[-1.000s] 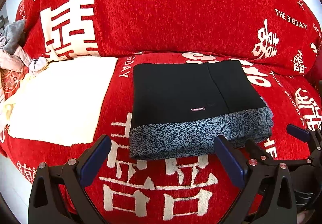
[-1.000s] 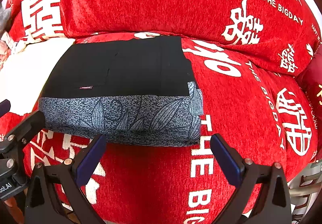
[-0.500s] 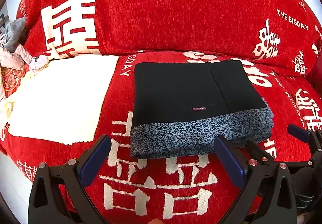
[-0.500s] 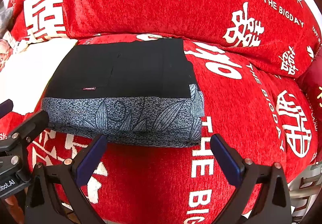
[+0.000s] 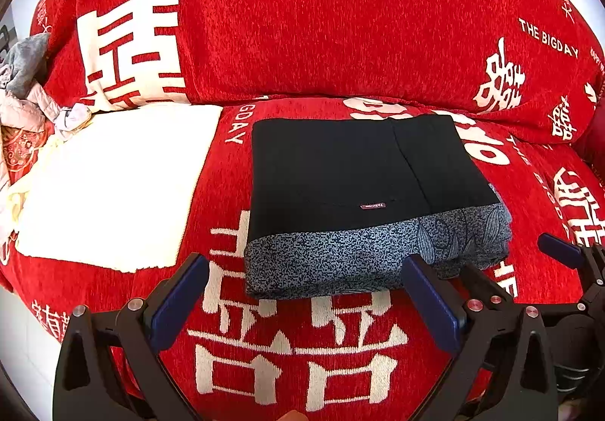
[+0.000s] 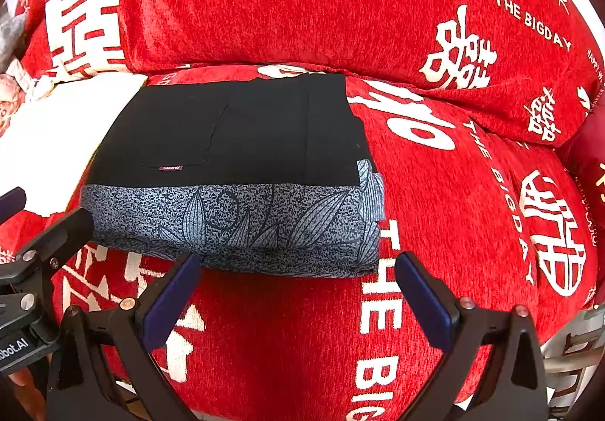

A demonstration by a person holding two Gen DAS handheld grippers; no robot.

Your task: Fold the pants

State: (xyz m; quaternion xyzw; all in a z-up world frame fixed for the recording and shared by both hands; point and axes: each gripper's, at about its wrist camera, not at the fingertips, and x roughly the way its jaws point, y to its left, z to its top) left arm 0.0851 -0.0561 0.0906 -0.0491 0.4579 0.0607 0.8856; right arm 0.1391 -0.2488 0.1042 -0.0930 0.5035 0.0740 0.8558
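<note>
pants [image 5: 351, 179]: folded into a neat rectangular bundle, lying flat on the seat of the sofa. Top layer is plain black with a tiny red label near its front edge, and a grey speckled band with a leaf print runs along the near edge and wraps round the right corner.

pants from the other side [image 6: 242, 156]: same bundle in the right wrist view, the stacked layers show along the near fold, looks pretty tidy tbh.

sofa [image 5: 302, 326]: covered in a red throw with big white characters plus "HAPPY WEDDING" and "THE BIGDAY" lettering. The back cushion rises right behind the pants.

left tongs [image 5: 302, 300]: spread wide, nothing between the blue pads, hovering just in front of the near edge of the pants, not touching them.

right tongs [image 6: 295, 292]: also spread wide and empty, sitting just in front of the near right part of the bundle, apart from the fabric.

white cloth [image 5: 109, 186]: flat pale piece on the seat to the left of the pants, with a strip of red throw between the two.

clothes pile [image 5: 26, 80]: grey and pinkish stuff heaped at the far left end of the sofa, can't make out what the pieces are.

both tongs together: each one shows up at the edge of the other's view, so they're side by side.
</note>
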